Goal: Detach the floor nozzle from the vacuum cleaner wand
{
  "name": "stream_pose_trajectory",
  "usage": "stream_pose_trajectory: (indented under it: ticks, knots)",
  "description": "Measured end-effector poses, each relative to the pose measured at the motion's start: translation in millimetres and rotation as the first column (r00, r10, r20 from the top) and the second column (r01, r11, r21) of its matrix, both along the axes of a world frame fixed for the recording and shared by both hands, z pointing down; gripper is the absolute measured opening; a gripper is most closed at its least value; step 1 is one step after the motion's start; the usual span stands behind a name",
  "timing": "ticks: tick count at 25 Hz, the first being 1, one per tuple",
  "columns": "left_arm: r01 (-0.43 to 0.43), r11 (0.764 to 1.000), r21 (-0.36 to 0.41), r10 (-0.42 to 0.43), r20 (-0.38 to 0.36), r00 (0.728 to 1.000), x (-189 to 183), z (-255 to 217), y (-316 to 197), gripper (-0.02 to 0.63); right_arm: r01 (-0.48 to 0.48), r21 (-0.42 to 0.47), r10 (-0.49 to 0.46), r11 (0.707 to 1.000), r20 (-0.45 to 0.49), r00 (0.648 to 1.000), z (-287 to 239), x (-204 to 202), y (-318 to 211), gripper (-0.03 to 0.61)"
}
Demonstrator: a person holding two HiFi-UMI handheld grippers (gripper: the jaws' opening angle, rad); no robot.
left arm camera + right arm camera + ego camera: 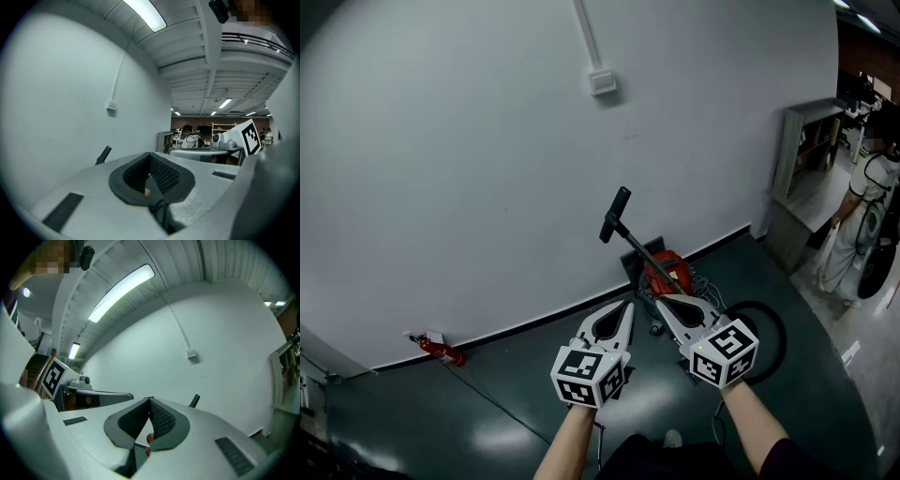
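Note:
A red vacuum cleaner (pixel 667 271) stands on the dark floor against the white wall. Its wand slants up to a black handle (pixel 616 214). A dark flat part (pixel 636 261) lies behind the body; I cannot tell if it is the floor nozzle. My left gripper (pixel 629 306) and right gripper (pixel 660 301) are held side by side, just short of the vacuum, pointing at it. Both are shut with nothing between the pads. The handle (pixel 104 154) shows past the closed left gripper (pixel 150 155), and the handle (pixel 194 401) also rises beyond the shut right gripper (pixel 150 400).
A black hose (pixel 766 328) loops on the floor right of the vacuum. A small red fire extinguisher (pixel 442 352) lies at the wall base on the left. A grey cabinet (pixel 803 150) stands at the right, with a person (pixel 859 220) beyond it. A switch box (pixel 602 82) hangs on the wall.

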State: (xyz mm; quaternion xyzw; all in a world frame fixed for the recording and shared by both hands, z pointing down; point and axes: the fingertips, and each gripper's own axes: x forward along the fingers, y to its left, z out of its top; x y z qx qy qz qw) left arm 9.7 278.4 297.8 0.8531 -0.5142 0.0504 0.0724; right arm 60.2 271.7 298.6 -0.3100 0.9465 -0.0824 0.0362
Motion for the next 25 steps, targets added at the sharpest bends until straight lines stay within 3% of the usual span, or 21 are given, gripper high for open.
stream_pose_trajectory:
  ticks: [14,25]
  knots:
    - [-0.046,0.994,-0.095,0.045,-0.009,0.999,-17,29,-84,0.003,-0.005,-0.082,0.003,0.997,-0.026,1.000,30,-24,-84,0.017]
    - [-0.071,0.987,-0.146,0.072,0.001,0.997,-62,39,-177,0.003,-0.028,-0.137,0.021,0.990,-0.052,0.998,40,-71,-174,0.017]
